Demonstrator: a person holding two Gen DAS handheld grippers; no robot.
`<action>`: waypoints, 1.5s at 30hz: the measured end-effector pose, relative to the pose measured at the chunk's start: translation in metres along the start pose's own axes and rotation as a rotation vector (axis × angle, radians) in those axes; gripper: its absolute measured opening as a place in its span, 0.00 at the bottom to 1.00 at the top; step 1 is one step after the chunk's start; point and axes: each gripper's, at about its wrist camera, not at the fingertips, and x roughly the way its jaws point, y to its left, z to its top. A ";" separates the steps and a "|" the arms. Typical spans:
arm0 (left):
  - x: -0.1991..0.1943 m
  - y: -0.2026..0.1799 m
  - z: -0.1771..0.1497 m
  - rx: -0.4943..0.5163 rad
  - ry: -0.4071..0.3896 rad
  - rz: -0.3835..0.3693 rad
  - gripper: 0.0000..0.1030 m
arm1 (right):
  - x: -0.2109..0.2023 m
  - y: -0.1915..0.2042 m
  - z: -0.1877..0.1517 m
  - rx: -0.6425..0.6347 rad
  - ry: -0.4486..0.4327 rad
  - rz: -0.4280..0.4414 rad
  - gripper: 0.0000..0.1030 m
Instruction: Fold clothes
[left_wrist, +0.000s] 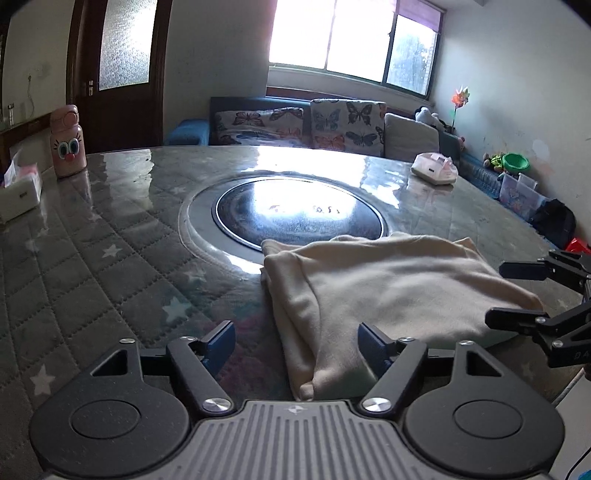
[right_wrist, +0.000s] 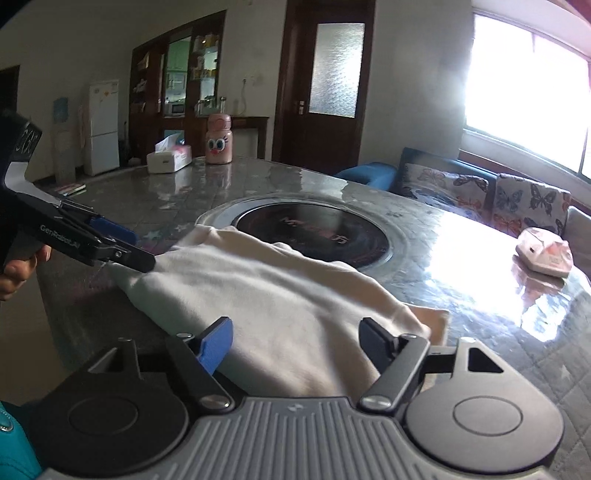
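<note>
The table (left_wrist: 92, 236) was a large round one under a glossy clear cover, with a grey quilted cloth printed with pale stars beneath it; a dark circular hotplate (left_wrist: 299, 214) sat sunk in its middle inside a lighter ring, and bright glare from the window (left_wrist: 351, 37) washed across it. A cream folded garment (left_wrist: 388, 295) lay on the near side of the table, its far edge reaching the hotplate's ring. A pink bottle (left_wrist: 68, 146) with a cartoon face stood near the far edge, a white tissue box (right_wrist: 169, 158) just beside it, and a pale pink and white device (left_wrist: 435, 169) lay well apart toward the window side. Behind stood a dark wooden door (right_wrist: 325, 81) with frosted glass, a sofa (left_wrist: 295, 125) with butterfly-print cushions, a white fridge (right_wrist: 103, 125) and shelving.

The left gripper (left_wrist: 295, 349) stood open at the garment's left edge, the fold lying between its blue pads without either pressing on it; the right gripper (right_wrist: 295, 345) was likewise open over the garment's near right corner, the cloth loose between its fingers. A hand (right_wrist: 16, 267) held the left tool, on whose side "GenRobot.AI" could be read; the lettering on the hotplate was too glared to make out.
</note>
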 end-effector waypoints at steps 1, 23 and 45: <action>0.002 0.000 -0.001 -0.004 0.009 0.001 0.76 | 0.000 -0.003 -0.003 0.009 0.011 -0.002 0.78; 0.011 0.013 0.013 -0.109 0.009 -0.098 1.00 | 0.036 -0.039 0.017 0.064 0.087 0.076 0.92; 0.027 0.021 0.033 -0.133 0.016 0.020 1.00 | 0.052 0.013 0.035 -0.072 0.063 0.112 0.98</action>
